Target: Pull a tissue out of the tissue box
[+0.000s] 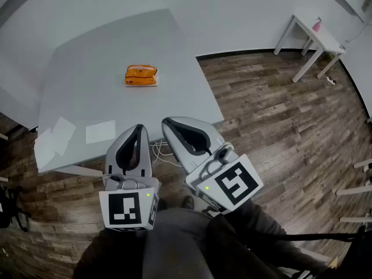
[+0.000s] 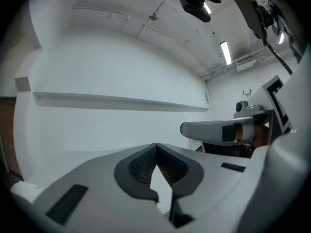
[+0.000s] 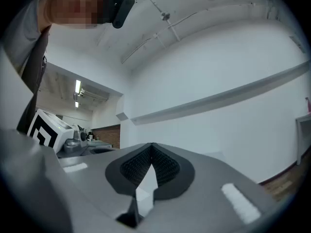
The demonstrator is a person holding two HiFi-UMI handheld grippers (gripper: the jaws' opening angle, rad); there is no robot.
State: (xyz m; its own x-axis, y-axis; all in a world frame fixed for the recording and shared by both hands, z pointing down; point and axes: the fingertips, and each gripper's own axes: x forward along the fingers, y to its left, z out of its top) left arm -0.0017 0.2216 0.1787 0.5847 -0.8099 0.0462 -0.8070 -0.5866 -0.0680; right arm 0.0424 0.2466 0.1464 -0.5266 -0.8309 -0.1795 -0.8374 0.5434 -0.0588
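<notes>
The tissue box [image 1: 141,75], an orange pack, lies toward the far side of the grey table [image 1: 116,45]. Both grippers hover close to my body, just past the table's near edge and well short of the box. My left gripper [image 1: 139,127] has its tips together with nothing between them, and its own view shows the jaws meeting [image 2: 156,145] against a white wall. My right gripper [image 1: 167,122] is shut and empty too, its tips [image 3: 152,144] tilted slightly upward. Neither gripper view shows the box.
Two flat white sheets [image 1: 100,131] lie at the table's near left corner. A white cable [image 1: 160,150] hangs below the table edge. A small white side table [image 1: 311,36] with a pink bottle [image 1: 317,24] stands at the far right on the wooden floor [image 1: 279,115].
</notes>
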